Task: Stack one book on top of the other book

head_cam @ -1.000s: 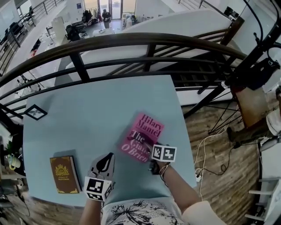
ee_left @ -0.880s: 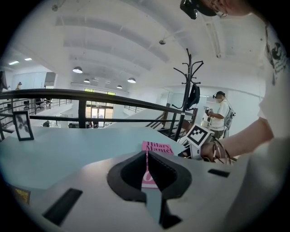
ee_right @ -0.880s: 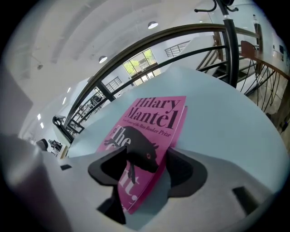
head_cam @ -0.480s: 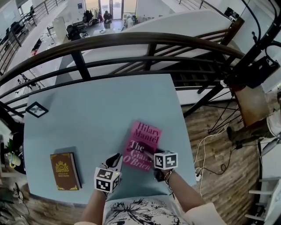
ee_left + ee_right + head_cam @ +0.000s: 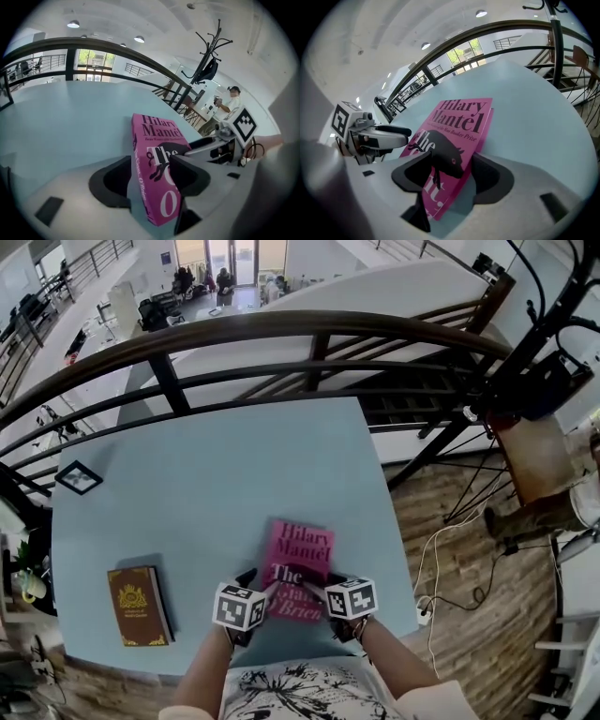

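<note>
A pink paperback [image 5: 298, 554] lies on the light blue table [image 5: 206, 465], close to its near edge. My right gripper [image 5: 323, 579] is shut on the book's near right edge, one jaw on the cover, the book [image 5: 459, 126] running between its jaws. My left gripper [image 5: 255, 579] is at the near left corner; its jaws are opening, with the book's spine [image 5: 159, 159] between them and a gap at the left jaw. A brown hardback [image 5: 138, 606] with a gold crest lies flat at the table's near left, apart from both grippers.
A small black picture frame [image 5: 78, 478] lies at the table's far left. A dark curved railing [image 5: 281, 334] runs behind the table's far edge. Cables lie on the wooden floor [image 5: 441, 549] to the right.
The pink book has slid toward the near edge and turned straighter with the right gripper. My left gripper has come down and to the right, onto the book's near left corner.
</note>
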`<state>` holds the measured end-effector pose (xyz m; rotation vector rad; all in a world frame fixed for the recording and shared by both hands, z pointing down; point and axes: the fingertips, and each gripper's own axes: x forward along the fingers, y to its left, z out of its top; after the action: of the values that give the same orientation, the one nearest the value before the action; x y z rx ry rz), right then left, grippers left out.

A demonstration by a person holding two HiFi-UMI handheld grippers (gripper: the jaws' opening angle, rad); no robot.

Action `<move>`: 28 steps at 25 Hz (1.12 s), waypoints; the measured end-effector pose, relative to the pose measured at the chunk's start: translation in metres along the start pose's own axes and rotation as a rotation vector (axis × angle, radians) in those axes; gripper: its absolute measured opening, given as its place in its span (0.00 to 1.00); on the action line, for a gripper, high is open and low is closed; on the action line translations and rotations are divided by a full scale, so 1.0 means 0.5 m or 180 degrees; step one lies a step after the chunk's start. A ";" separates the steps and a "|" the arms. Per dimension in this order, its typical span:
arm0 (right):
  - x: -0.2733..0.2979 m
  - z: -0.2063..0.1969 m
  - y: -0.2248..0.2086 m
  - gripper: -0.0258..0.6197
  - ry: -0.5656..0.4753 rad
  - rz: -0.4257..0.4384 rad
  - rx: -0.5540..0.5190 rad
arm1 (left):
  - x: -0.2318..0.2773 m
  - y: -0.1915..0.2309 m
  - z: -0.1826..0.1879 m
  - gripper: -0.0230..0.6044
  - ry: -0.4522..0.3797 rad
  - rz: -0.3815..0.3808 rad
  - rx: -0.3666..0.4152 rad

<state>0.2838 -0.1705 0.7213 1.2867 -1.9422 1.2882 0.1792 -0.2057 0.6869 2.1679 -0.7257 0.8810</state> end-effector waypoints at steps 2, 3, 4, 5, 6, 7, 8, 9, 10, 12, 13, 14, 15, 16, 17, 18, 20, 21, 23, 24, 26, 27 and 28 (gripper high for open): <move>-0.004 -0.007 0.006 0.44 -0.0004 0.0015 -0.0017 | 0.009 -0.005 -0.015 0.40 0.0118 -0.0054 -0.0066; -0.004 -0.009 0.008 0.44 -0.0011 0.0013 -0.0022 | 0.013 -0.008 -0.024 0.40 0.0179 -0.0097 -0.0093; -0.004 -0.012 0.010 0.44 -0.0021 0.0013 -0.0023 | 0.017 -0.012 -0.034 0.40 0.0228 -0.0135 -0.0105; -0.003 -0.014 0.012 0.44 -0.0036 0.0017 -0.0017 | 0.022 -0.015 -0.042 0.40 0.0247 -0.0150 -0.0099; -0.003 -0.015 0.013 0.44 -0.0055 0.0023 0.0000 | 0.025 -0.017 -0.047 0.40 0.0228 -0.0139 -0.0082; -0.002 -0.016 0.013 0.44 -0.0074 0.0025 0.0026 | 0.027 -0.017 -0.049 0.40 0.0184 -0.0114 -0.0071; -0.002 -0.016 0.013 0.43 -0.0090 0.0019 0.0054 | 0.028 -0.017 -0.050 0.40 0.0138 -0.0091 -0.0075; -0.003 -0.015 0.013 0.43 -0.0103 0.0002 0.0077 | 0.028 -0.017 -0.049 0.40 0.0104 -0.0075 -0.0088; -0.003 -0.015 0.013 0.43 -0.0113 -0.0023 0.0095 | 0.027 -0.017 -0.048 0.40 0.0090 -0.0062 -0.0095; -0.005 -0.019 0.014 0.43 -0.0125 -0.0071 0.0135 | 0.025 -0.018 -0.050 0.40 0.0108 -0.0028 -0.0084; -0.006 -0.022 0.017 0.43 -0.0129 -0.0086 0.0157 | 0.023 -0.018 -0.053 0.40 0.0126 -0.0006 -0.0084; -0.007 -0.026 0.020 0.43 -0.0131 -0.0098 0.0175 | 0.021 -0.018 -0.056 0.40 0.0143 0.0017 -0.0097; -0.009 -0.031 0.025 0.43 -0.0130 -0.0111 0.0186 | 0.017 -0.019 -0.060 0.40 0.0156 0.0037 -0.0123; -0.010 -0.035 0.030 0.43 -0.0127 -0.0127 0.0191 | 0.013 -0.019 -0.065 0.40 0.0167 0.0053 -0.0153; -0.013 -0.039 0.035 0.43 -0.0127 -0.0147 0.0189 | 0.009 -0.020 -0.070 0.40 0.0174 0.0067 -0.0179; -0.016 -0.041 0.040 0.43 -0.0134 -0.0166 0.0182 | 0.003 -0.022 -0.075 0.40 0.0172 0.0080 -0.0200; -0.024 -0.038 0.051 0.42 -0.0172 -0.0181 0.0163 | -0.014 -0.026 -0.081 0.40 0.0129 0.0119 -0.0245; -0.028 -0.034 0.059 0.42 -0.0190 -0.0173 0.0157 | -0.025 -0.027 -0.081 0.40 0.0091 0.0145 -0.0270; -0.034 -0.026 0.080 0.42 -0.0205 -0.0137 0.0134 | -0.050 -0.024 -0.081 0.40 0.0009 0.0205 -0.0320; -0.035 -0.022 0.092 0.42 -0.0205 -0.0113 0.0106 | -0.064 -0.021 -0.082 0.40 -0.0031 0.0237 -0.0345; -0.035 -0.016 0.119 0.42 -0.0204 -0.0060 0.0029 | -0.092 -0.011 -0.085 0.40 -0.0122 0.0312 -0.0410; -0.033 -0.013 0.134 0.42 -0.0204 -0.0033 -0.0011 | -0.107 -0.004 -0.087 0.40 -0.0168 0.0354 -0.0450; -0.031 -0.009 0.151 0.42 -0.0204 -0.0006 -0.0047 | -0.123 0.004 -0.090 0.40 -0.0204 0.0396 -0.0491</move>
<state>0.2233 -0.1506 0.6779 1.3374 -1.9901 1.2436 0.1229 -0.1589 0.6656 2.0395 -0.9379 0.7934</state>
